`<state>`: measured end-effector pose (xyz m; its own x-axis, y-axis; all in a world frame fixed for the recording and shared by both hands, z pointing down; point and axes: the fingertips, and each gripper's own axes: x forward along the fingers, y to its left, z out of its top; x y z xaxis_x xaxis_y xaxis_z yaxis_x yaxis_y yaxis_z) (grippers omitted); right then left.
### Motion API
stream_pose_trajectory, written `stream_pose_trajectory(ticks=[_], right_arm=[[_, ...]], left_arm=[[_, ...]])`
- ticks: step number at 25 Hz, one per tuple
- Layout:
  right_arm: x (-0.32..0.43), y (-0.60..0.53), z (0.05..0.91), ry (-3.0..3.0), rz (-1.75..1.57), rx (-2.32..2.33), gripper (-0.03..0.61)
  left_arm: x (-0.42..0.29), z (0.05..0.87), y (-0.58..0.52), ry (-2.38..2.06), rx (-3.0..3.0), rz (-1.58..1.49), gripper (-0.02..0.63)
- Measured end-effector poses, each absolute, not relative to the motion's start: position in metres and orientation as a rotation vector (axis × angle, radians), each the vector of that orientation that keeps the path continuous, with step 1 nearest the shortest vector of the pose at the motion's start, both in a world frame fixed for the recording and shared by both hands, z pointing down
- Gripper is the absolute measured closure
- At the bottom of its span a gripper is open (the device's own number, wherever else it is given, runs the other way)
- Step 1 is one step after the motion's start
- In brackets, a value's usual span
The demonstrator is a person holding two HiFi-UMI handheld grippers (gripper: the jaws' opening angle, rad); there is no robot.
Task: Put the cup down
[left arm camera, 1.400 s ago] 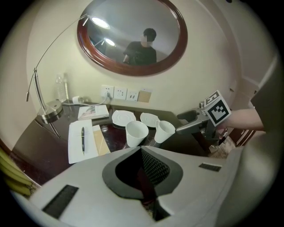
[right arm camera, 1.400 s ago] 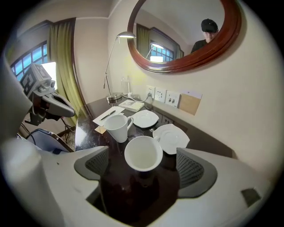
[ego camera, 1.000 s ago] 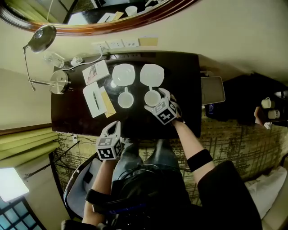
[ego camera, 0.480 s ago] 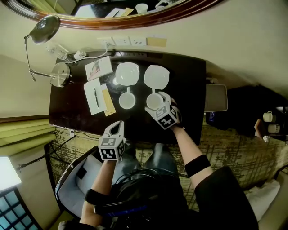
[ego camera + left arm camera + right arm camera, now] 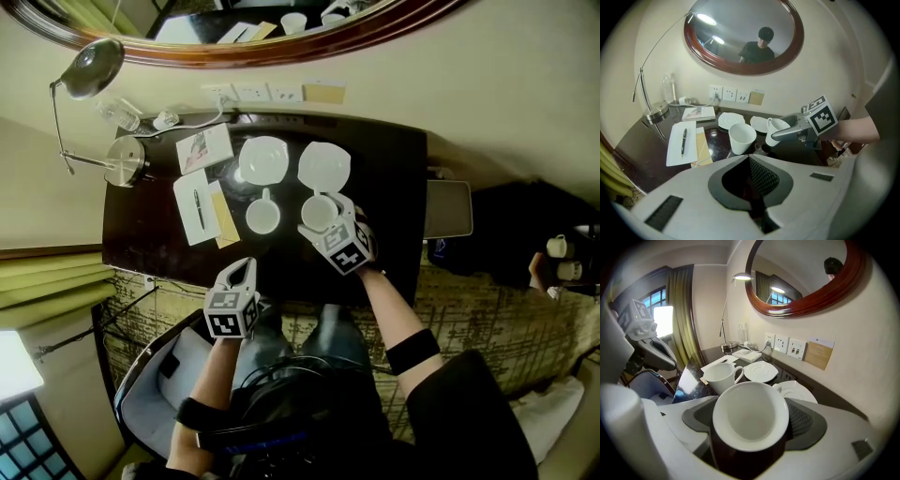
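Cup [image 5: 319, 213] is being pinched by the right claw [image 5: 751, 408], its jaws having just been closing, at 6 o'clock of the right saucer [image 5: 324, 166]. Its forearm [image 5: 394, 314] is reaching from 5 o'clock, angling downward. At the cup's 7 o'clock the left claw [image 5: 750, 158] is hovering, pressed together.

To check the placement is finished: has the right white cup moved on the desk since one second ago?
No. In the head view the right cup stays just in front of its saucer, as before.
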<state>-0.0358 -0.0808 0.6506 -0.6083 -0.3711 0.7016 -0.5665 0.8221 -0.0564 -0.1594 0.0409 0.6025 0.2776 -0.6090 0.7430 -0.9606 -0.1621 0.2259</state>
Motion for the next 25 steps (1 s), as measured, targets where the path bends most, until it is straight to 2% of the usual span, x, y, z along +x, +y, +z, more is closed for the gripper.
stream_pose_trajectory(ticks=[8,25], right_arm=[[-0.025,-0.141,0.617,-2.295,0.325,0.808,0.138],[-0.017,-0.219,0.653,-2.221,0.363,0.859,0.137]], left_arm=[[-0.155,0.607,0.041,-1.412,1.86,0.628,0.613],[-0.153,0.622,0.045,-1.423,1.806,0.601,0.613]])
